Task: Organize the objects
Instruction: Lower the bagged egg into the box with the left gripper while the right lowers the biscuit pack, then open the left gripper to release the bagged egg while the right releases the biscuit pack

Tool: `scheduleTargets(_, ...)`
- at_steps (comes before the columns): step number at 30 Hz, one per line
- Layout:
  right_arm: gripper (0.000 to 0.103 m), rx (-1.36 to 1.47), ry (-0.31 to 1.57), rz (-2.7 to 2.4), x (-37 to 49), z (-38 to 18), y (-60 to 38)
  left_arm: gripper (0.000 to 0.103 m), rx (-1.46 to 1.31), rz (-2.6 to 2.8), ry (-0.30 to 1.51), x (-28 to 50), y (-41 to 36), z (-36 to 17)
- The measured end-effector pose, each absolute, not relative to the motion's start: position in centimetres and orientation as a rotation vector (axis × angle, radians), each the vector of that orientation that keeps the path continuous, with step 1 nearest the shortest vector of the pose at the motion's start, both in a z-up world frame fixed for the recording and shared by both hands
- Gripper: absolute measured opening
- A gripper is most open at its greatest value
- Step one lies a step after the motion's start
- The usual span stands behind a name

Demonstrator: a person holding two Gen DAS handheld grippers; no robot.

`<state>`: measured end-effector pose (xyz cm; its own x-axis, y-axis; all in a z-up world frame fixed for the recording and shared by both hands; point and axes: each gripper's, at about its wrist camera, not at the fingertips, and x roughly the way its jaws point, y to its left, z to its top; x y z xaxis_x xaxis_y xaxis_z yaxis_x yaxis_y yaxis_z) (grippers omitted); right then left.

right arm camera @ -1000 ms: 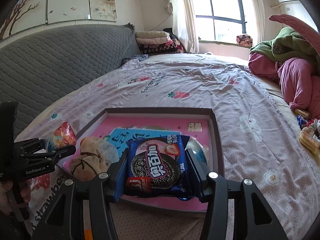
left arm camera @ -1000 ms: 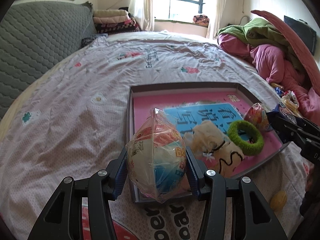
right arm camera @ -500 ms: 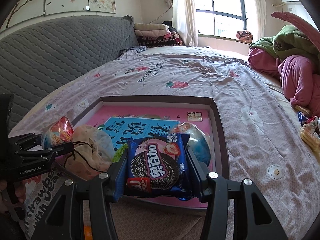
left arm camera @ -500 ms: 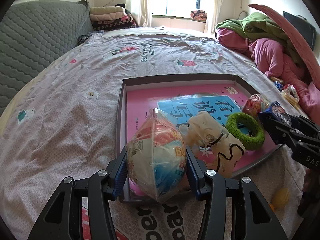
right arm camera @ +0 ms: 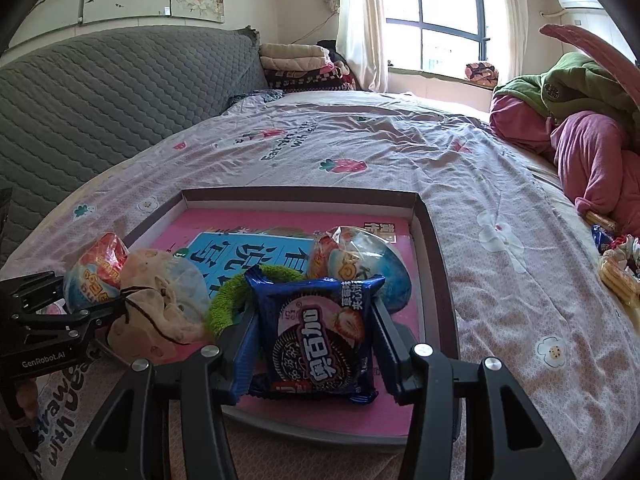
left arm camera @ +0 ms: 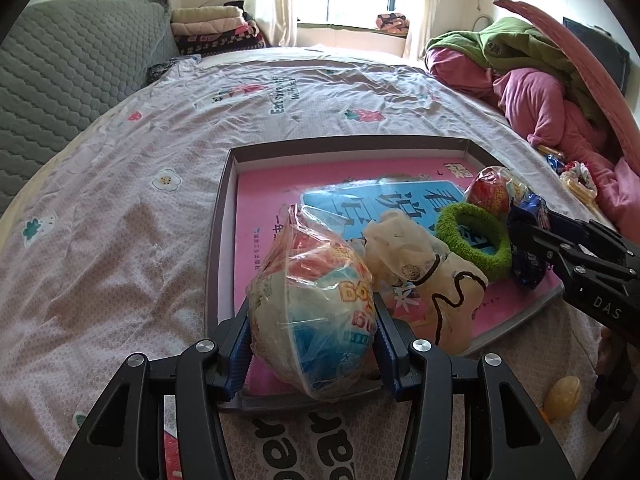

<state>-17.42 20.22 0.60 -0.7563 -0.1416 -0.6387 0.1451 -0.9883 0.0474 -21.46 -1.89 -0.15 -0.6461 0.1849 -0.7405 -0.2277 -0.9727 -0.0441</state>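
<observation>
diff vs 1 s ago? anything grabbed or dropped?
Both grippers moved forward over the tray. The left gripper still clamps the bagged egg toy; the right gripper still clamps the cookie pack. Nothing released. The green ring and cream pouch stayed put.

My left tool point(left arm camera: 312, 338) and right tool point(right arm camera: 314, 346) are matte black, with blue ribbed pads point(left arm camera: 239, 354), silver screws, and white "GenRobot.AI" lettering.

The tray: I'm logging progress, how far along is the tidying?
Done: a green ring, a cloth pouch and a wrapped ball lie in the tray. In hand: left gripper holds a bagged bowl, right gripper a cookie pack. Left: snacks on the bed.
</observation>
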Motion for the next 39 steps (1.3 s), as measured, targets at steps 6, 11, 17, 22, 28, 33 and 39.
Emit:
scheduleTargets(6, 0.051, 1.021, 0.008, -2.809, -17.4, 0.5, 20.3, 0.053, -1.196, 2.656, 0.073, -22.1, -1.7, -0.6)
scheduleTargets(11, 0.051, 1.023, 0.000, -2.810, -17.4, 0.5, 20.3, 0.053, -1.210, 2.642, 0.058, -22.6, -1.5, -0.9)
scheduleTargets(17, 0.051, 1.035, 0.000, -2.787, -17.2, 0.7, 20.1, 0.053, -1.203, 2.638, 0.045, -22.1, -1.8, -0.6)
scheduleTargets(22, 0.051, 1.043, 0.008, -2.768, -17.1, 0.7, 19.7, 0.053, -1.192, 2.627, 0.025, -21.4, -2.1, -0.1)
scheduleTargets(28, 0.051, 1.051, 0.007, -2.756, -17.1, 0.7, 19.6, 0.053, -1.189, 2.626, 0.038, -20.9, -2.0, 0.1)
scheduleTargets(33, 0.051, 1.057, 0.008, -2.752, -17.0, 0.6, 19.7, 0.053, -1.193, 2.620, 0.043, -20.8, -1.9, 0.2)
scheduleTargets(39, 0.051, 1.072, 0.018, -2.742, -16.8, 0.5, 19.5, 0.057, -1.195, 2.628, 0.060, -20.5, -2.0, 0.2)
